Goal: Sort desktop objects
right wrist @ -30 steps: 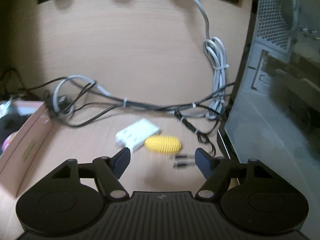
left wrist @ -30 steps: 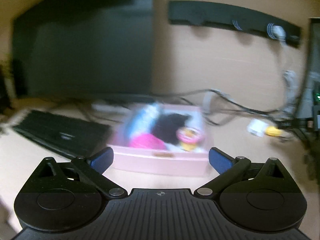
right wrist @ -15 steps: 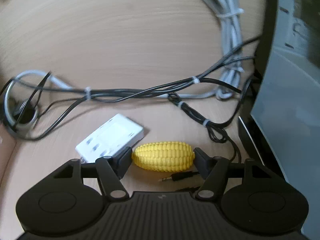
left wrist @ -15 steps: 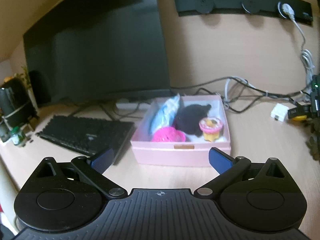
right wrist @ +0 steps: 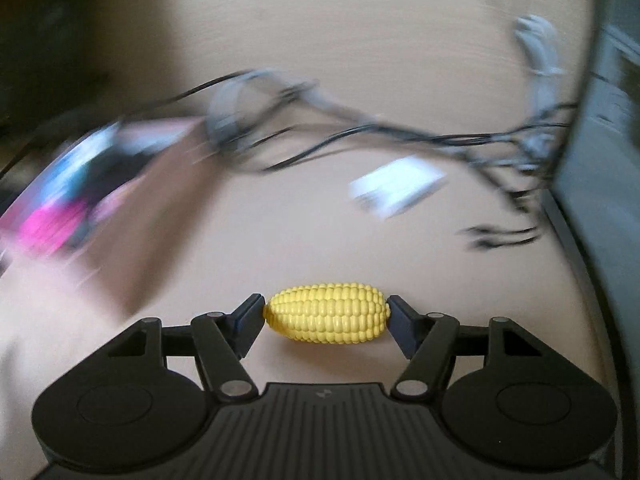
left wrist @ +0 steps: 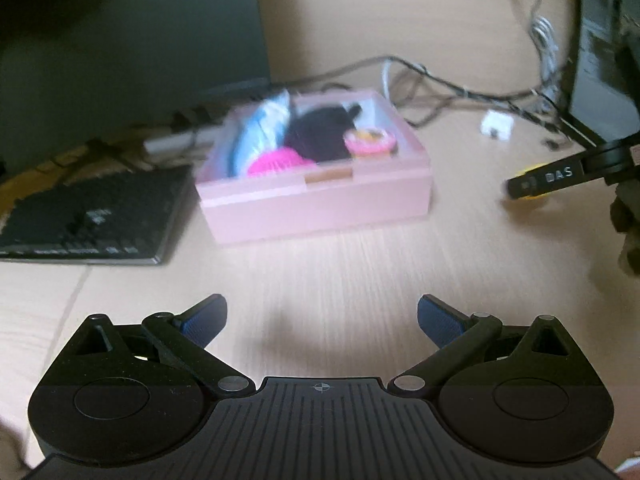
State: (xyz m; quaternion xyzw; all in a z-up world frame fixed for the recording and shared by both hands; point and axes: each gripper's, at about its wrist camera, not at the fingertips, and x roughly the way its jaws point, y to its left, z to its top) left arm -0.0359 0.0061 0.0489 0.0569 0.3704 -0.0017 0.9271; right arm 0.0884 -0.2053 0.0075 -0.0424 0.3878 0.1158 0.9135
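Lettering "DAS" legible on the right hand-held gripper's (right wrist: 326, 318) black finger, seen from the left wrist view. Yellow toy corn cob (right wrist: 327, 319), ridged kernel rows, lies crosswise with both pads pressed on its ends. Left hand-held gripper (left wrist: 322, 320) gapes wide, nothing between its fingers. Pale wood-grain surface (left wrist: 360, 264); pink box (left wrist: 320, 196) of toys, black keyboard (left wrist: 92, 220), dark monitor (left wrist: 120, 40), tangled cables (left wrist: 460, 92).

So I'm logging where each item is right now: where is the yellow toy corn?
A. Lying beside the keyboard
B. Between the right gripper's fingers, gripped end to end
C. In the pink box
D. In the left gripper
B: in the right wrist view the corn sits lengthwise between the right gripper fingers, a pad on each end; the left gripper is open with nothing in it.
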